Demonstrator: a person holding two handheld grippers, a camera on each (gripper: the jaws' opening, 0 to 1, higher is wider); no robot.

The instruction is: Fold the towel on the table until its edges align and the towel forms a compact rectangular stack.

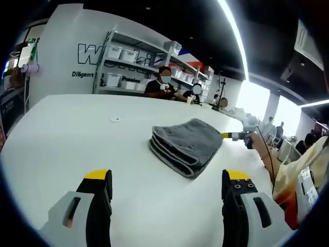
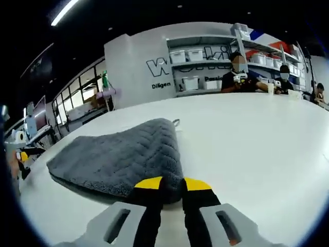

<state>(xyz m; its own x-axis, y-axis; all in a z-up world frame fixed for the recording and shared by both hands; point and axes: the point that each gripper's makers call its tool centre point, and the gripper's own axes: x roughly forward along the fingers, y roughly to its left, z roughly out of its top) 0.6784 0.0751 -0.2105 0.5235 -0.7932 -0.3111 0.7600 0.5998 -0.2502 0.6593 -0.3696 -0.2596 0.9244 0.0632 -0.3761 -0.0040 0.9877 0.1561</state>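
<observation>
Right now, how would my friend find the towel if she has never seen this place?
Look for the big white table in front of the shelves of white bins. Near its middle lies the towel, a dark grey, fluffy cloth folded into a thick layered stack. It is the dark soft thing on the white top; the right claw is closed at its edge.

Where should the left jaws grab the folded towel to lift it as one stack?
Take the towel at its layered near edge, coming in low along the table from the left gripper side. The stacked folds face that way, so open jaws can likely close over all layers together. The right gripper is at the far corner.
</observation>
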